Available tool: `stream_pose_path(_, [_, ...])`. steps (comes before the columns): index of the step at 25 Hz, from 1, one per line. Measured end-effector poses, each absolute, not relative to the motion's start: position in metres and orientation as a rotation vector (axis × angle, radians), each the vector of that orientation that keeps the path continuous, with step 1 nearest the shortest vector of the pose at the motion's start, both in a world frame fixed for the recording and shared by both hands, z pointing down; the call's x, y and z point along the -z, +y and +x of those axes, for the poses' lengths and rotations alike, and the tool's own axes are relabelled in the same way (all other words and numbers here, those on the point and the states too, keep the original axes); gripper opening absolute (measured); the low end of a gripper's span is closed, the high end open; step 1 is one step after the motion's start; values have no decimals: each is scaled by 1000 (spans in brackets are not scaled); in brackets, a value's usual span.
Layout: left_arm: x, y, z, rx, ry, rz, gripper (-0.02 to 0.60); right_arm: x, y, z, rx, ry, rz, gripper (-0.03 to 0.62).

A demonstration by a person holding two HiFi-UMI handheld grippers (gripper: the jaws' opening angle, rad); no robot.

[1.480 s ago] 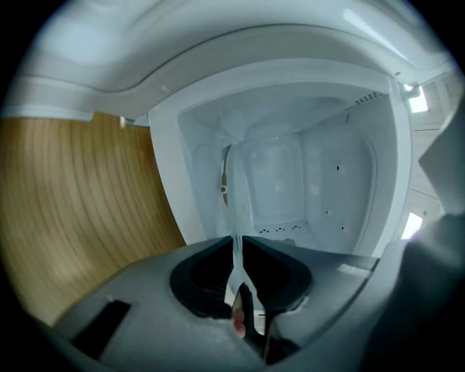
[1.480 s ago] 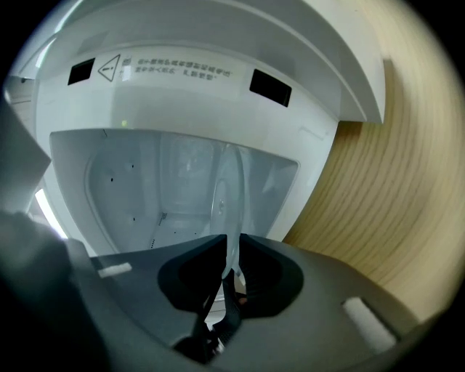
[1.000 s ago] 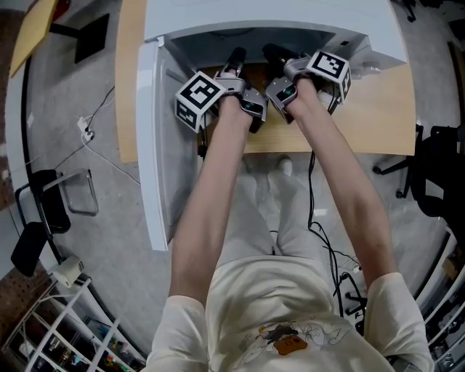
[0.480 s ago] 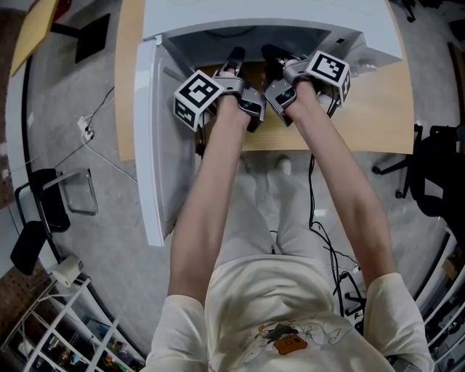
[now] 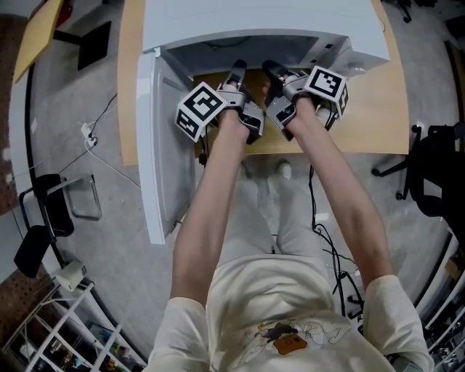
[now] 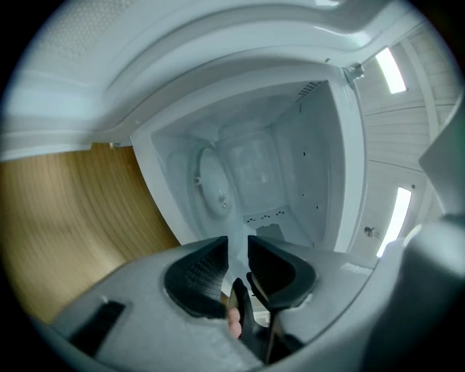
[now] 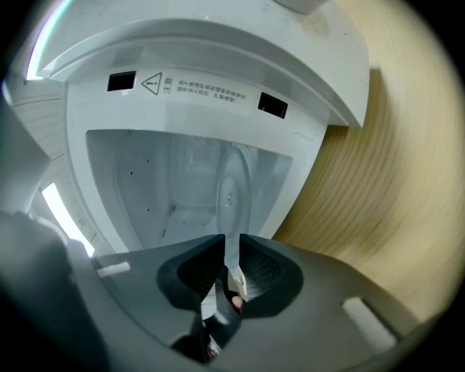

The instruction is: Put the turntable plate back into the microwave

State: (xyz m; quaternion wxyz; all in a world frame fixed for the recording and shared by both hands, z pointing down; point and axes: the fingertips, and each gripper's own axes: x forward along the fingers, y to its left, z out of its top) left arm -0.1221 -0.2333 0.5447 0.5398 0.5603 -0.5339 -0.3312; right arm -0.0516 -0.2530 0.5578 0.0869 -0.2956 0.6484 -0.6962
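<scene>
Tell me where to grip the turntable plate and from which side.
Grip the near rim of the turntable plate, coming in level through the open front of the microwave. It is a thin, flat disc lying low in the cavity, walled on every other side, so only that edge fits between the fingers. The right gripper appears to hold it there.

This looks like a lab or office workroom rather than a home kitchen: the white microwave oven [image 5: 254,22] sits on a light wooden desk top [image 5: 378,109] over a bare speckled grey floor [image 5: 109,240], with loose black cables [image 5: 346,285] trailing across it. A black office chair [image 5: 439,174] stands at one side, a white wire shelving rack [image 5: 65,327] crammed with small items at the other, and long strip lights [image 6: 390,69] are set in a white slatted ceiling [image 6: 429,123].
</scene>
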Motion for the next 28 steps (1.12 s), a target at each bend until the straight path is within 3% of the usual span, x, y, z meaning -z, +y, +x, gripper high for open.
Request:
stream_pose_path(8, [-535,-210,-103,454,-1378,1565,-3,-547,-227,-38,1946,2206,-963,8])
stream_pose_path(17, [-521,-167,-70,32,-1444,1744,-2,-518,-188,-33,1570,2711,-1157,8])
stream_pose_path(28, [-517,-140,-62,-280,-1510,1890,0,-524,-160,-18,1166,3034,-1466,6])
